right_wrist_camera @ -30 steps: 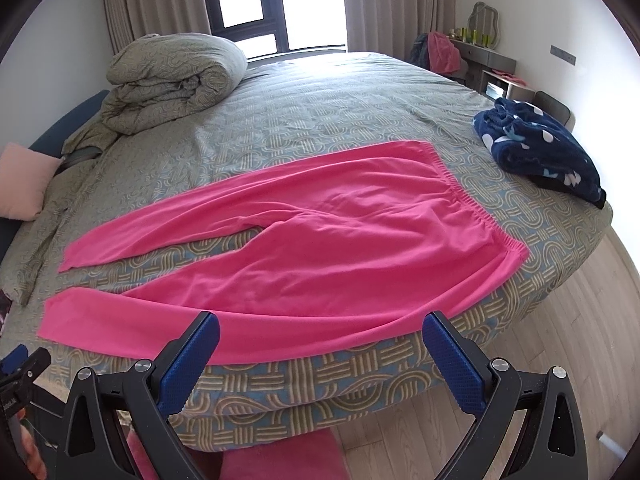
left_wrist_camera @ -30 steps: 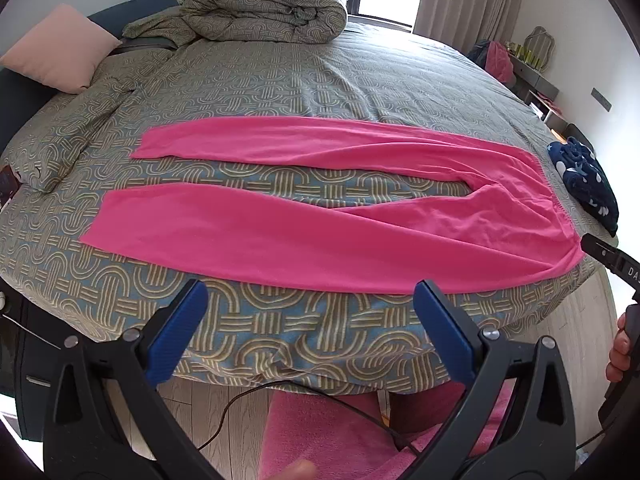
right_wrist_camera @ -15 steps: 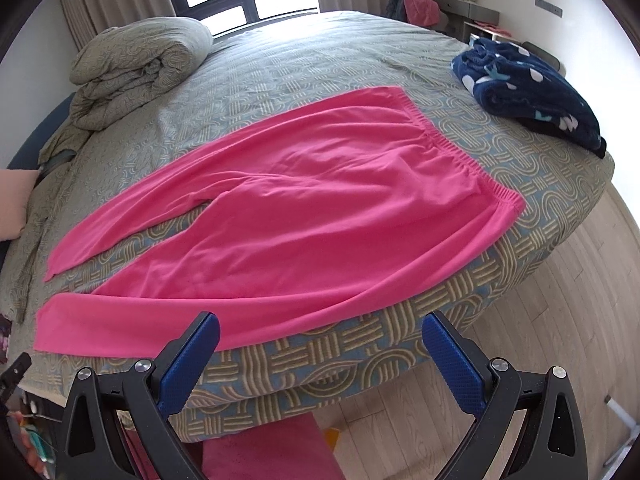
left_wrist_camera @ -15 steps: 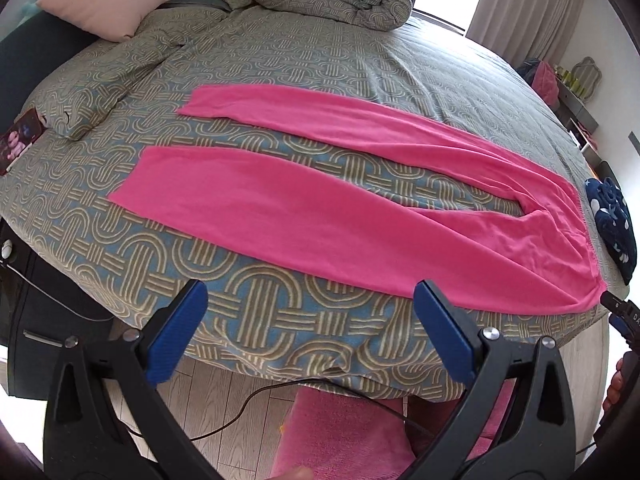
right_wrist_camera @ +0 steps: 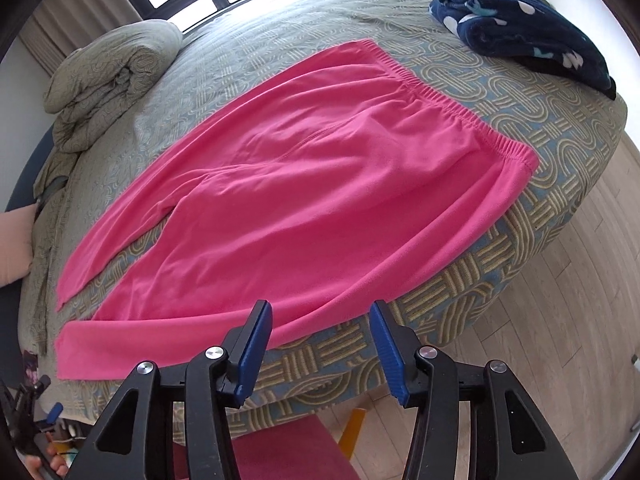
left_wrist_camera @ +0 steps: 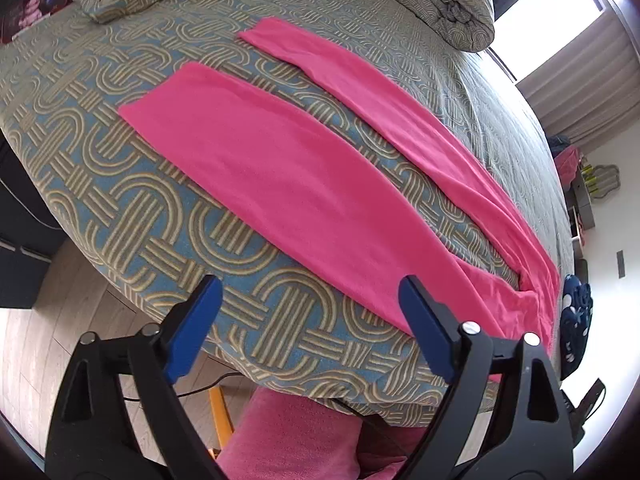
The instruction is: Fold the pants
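Two tongs, both empty. Pink pants [left_wrist_camera: 304, 184] lie spread flat on the bed [left_wrist_camera: 132, 216], legs parted in a V, near leg running along the bed's front edge, likely laid out this way so one leg can be folded over the other. Waistband [right_wrist_camera: 452, 100] sits toward the right end, cuffs toward the left.

Left tongs [left_wrist_camera: 308, 328] gape wide, hovering off the bed edge just beside the near leg's outer hem, around mid-leg; nothing between the fingers. Right tongs [right_wrist_camera: 320, 346] are narrower but apart, near the same hem closer to the hip, where the fabric droops slightly over the mattress side. Contact with the cloth: probably none, though the fisheye makes that hard to judge.

Both sit on the near long edge, which fits a pinch-and-lift of that side to carry it across to the far leg. Folded duvet [right_wrist_camera: 108, 80] and navy blanket [right_wrist_camera: 520, 24] lie well apart from the pants.
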`<state>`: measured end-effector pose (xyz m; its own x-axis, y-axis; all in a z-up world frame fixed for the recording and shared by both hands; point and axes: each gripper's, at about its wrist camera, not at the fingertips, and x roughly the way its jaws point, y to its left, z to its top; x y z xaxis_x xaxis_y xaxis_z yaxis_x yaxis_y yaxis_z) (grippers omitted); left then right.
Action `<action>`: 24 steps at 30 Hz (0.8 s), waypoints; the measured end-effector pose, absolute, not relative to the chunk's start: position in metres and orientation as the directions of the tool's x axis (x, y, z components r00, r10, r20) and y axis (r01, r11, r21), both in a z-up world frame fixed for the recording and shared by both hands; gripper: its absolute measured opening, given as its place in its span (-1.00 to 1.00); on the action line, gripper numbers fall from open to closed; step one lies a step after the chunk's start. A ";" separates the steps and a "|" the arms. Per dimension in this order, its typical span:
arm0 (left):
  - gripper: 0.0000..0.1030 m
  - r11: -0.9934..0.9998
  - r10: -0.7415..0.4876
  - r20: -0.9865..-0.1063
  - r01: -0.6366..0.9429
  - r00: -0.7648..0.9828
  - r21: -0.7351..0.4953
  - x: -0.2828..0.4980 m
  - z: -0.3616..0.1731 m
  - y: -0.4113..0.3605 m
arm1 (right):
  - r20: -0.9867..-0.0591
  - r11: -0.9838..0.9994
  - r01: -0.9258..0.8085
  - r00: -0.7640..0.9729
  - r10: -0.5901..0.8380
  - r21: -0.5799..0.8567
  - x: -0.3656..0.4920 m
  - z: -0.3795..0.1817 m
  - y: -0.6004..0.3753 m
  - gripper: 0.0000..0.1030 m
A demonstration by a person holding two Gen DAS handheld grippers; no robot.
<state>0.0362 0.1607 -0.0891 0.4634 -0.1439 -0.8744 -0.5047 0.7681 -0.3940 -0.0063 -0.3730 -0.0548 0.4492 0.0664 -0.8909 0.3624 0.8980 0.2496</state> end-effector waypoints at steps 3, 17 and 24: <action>0.31 0.714 -0.200 -0.868 -0.539 0.454 -0.446 0.041 -0.102 0.172 | -0.893 0.884 0.388 0.444 0.069 0.261 -0.004 -0.060 -0.378 0.00; 0.30 0.599 -0.234 -0.841 -0.609 0.488 -0.520 0.066 -0.129 0.197 | -0.869 0.797 0.471 0.477 0.131 0.378 -0.012 -0.066 -0.407 0.01; 0.31 0.546 -0.251 -0.809 -0.612 0.531 -0.572 0.075 -0.131 0.207 | -0.851 0.760 0.483 0.495 0.173 0.435 -0.013 -0.070 -0.412 0.01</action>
<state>0.0755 0.2067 -0.1315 0.5315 -0.2513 -0.8089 -0.6123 0.5459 -0.5719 -0.0128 -0.4117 -0.0699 0.4951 0.1731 -0.8514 0.4830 0.7597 0.4354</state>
